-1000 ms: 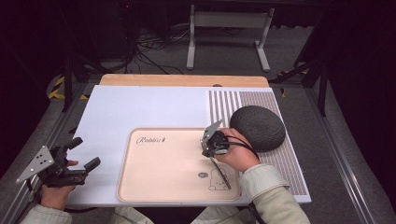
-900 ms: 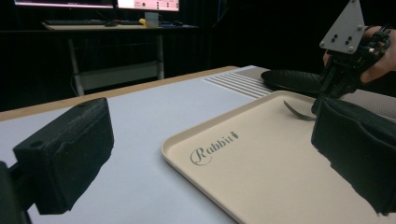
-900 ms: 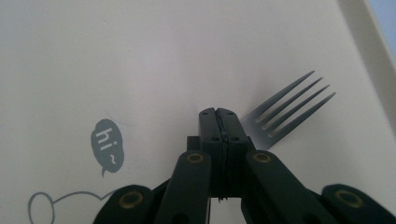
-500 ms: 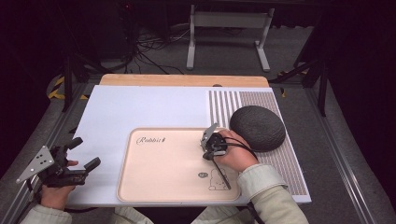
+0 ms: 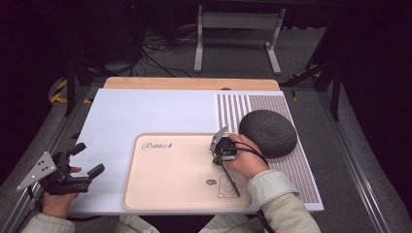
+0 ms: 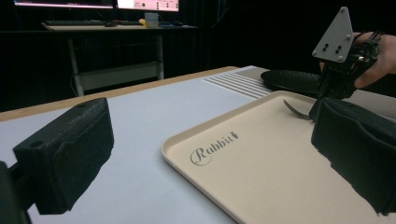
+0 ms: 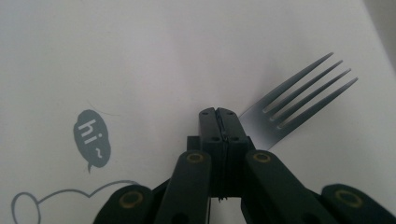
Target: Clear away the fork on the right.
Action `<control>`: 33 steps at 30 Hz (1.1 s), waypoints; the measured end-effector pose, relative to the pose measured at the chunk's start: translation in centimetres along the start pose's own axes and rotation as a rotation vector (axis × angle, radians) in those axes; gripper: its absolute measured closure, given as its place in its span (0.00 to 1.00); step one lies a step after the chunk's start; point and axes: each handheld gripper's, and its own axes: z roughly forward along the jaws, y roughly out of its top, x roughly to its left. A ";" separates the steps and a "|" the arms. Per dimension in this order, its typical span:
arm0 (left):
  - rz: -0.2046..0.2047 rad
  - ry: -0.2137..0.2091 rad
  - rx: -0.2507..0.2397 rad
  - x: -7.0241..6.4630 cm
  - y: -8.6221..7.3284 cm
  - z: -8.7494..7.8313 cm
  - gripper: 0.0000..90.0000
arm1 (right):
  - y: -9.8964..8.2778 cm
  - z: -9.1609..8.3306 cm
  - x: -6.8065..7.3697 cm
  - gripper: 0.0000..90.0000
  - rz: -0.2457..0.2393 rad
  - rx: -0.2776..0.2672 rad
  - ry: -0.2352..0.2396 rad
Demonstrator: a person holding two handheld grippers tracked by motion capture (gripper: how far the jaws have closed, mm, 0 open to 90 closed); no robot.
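Note:
A beige tray printed "Rabbit" lies on the white mat. My right gripper points down over the tray's right half, beside the small "hi" rabbit drawing. Its jaws are pressed together on a metal fork. The tines stick out past the tip and the handle is hidden under the jaws. The left gripper view shows the fork low over the tray, below the right gripper. My left gripper rests at the mat's near left edge, open and empty.
A dark textured dome sits on the striped right part of the mat, just behind my right hand. A wooden table edge runs along the back, and a metal stand is on the floor beyond.
My right gripper has shifted slightly toward the near side of the tray. The left gripper has not moved.

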 end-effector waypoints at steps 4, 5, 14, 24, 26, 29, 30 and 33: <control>0.000 0.000 0.000 0.0 0.0 0.0 0.00 | -0.4 -0.1 -0.4 1.00 0.032 -0.006 -0.019; 0.000 0.000 0.000 0.0 0.0 0.0 0.00 | -0.5 -0.2 -0.5 1.00 0.036 -0.003 -0.016; 0.000 0.000 0.002 0.0 0.0 0.0 0.00 | -1.3 -0.6 -1.1 1.00 0.107 -0.007 -0.040; 0.000 0.000 0.002 0.0 0.0 0.0 0.00 | -2.0 -1.0 -1.5 1.00 0.164 0.008 -0.075; 0.000 0.000 0.002 0.0 0.0 0.0 0.00 | -2.2 -1.0 -1.6 1.00 0.171 0.008 -0.078; 0.000 -0.001 0.002 0.0 0.0 0.0 0.00 | -2.3 -1.2 -1.7 1.00 0.183 0.015 -0.081; 0.000 0.000 0.003 0.0 0.0 0.0 0.00 | -2.4 -1.2 -1.7 1.00 0.183 0.008 -0.083; 0.000 0.000 0.003 0.0 0.0 0.0 0.00 | -2.6 -1.3 -1.8 1.00 0.188 0.009 -0.086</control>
